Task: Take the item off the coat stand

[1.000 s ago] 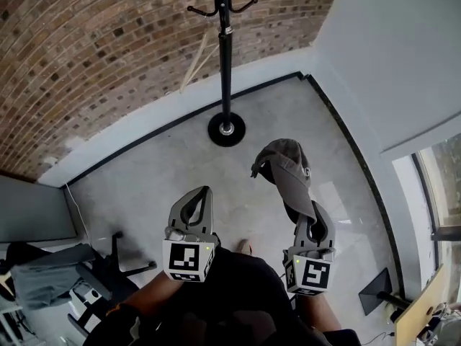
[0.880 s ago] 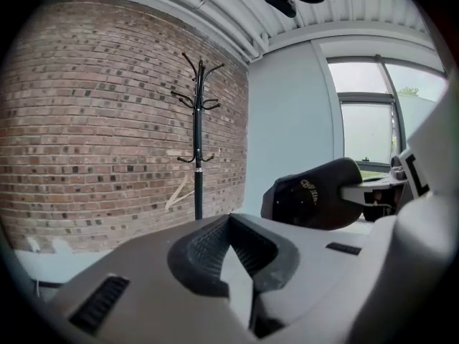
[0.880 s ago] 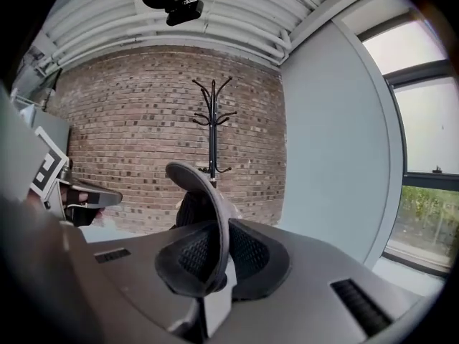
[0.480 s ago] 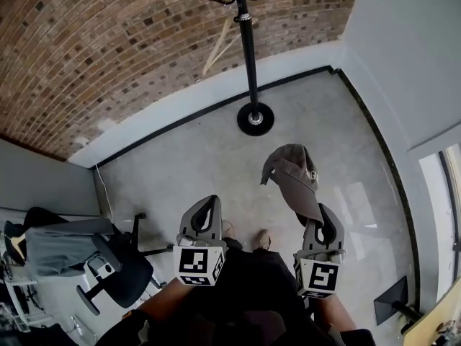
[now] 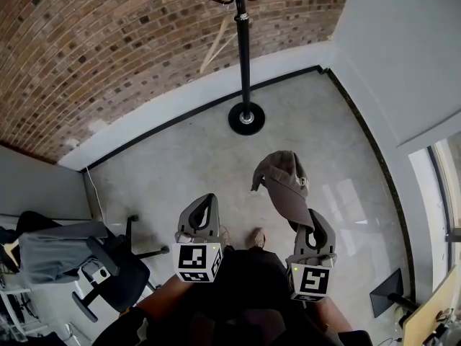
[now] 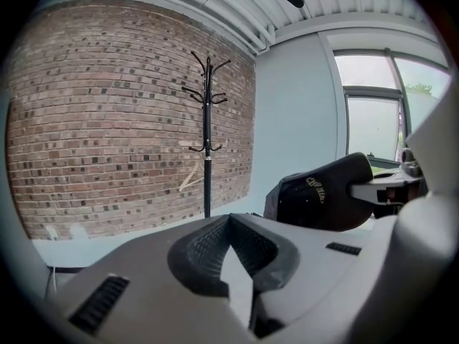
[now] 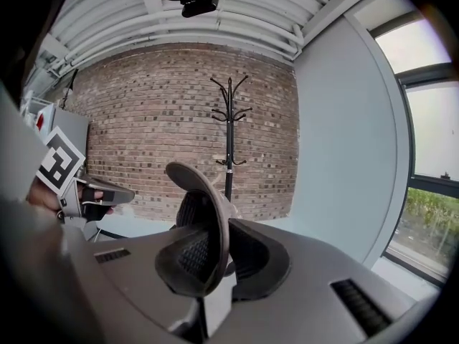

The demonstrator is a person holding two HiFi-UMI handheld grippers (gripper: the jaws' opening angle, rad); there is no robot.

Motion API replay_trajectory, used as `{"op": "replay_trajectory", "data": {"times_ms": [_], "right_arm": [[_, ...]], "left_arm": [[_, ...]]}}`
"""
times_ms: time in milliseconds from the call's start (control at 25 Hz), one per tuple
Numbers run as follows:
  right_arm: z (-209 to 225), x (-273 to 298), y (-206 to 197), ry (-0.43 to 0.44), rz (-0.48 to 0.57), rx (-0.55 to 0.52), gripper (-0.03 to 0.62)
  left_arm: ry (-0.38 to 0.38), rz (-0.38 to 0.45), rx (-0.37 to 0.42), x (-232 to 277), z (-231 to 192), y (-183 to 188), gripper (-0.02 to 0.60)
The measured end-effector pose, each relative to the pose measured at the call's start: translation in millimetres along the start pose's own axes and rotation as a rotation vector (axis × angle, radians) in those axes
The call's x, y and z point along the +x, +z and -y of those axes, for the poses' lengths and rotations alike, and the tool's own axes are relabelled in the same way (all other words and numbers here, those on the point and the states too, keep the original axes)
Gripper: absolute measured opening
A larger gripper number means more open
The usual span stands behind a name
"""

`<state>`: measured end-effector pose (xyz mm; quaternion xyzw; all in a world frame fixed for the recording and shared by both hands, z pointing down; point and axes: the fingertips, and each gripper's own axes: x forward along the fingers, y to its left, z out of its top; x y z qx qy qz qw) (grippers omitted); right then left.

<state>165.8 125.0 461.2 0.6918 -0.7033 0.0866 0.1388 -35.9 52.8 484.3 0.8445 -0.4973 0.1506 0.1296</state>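
Observation:
A dark grey-brown cap [image 5: 284, 186] hangs by its brim from my right gripper [image 5: 308, 229], which is shut on the brim [image 7: 208, 221]. The cap [image 6: 326, 192] also shows at the right of the left gripper view. The black coat stand [image 5: 243, 49] rises by the brick wall, well ahead of both grippers; its hooks [image 7: 229, 95] are bare, and its round base [image 5: 246, 118] rests on the floor. My left gripper [image 5: 202, 213] is shut with nothing between its jaws, level with the right one and to its left.
A black office chair [image 5: 94, 262] draped with grey cloth stands at the lower left. A brick wall [image 5: 108, 42] runs along the back and a pale wall [image 5: 403, 49] along the right. A window [image 6: 373, 120] lies to the right.
The coat stand has drifted a little across the head view as the head moved. Both grippers and the cap keep the same pose relative to each other.

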Motion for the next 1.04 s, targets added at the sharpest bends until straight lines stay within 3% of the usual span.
{"op": "replay_trajectory", "data": {"times_ms": [120, 1040], "right_arm": [[-6.7, -4.5, -6.1, -0.013, -0.042, -0.009, 0.031], [-32.2, -11.1, -1.2, -0.016, -0.032, -0.009, 0.031]], "left_arm": [[-0.002, 0.004, -0.008, -5.3, -4.4, -1.0, 0.025], [-0.007, 0.000, -0.018, -19.7, -22.4, -7.4, 0.025]]}}
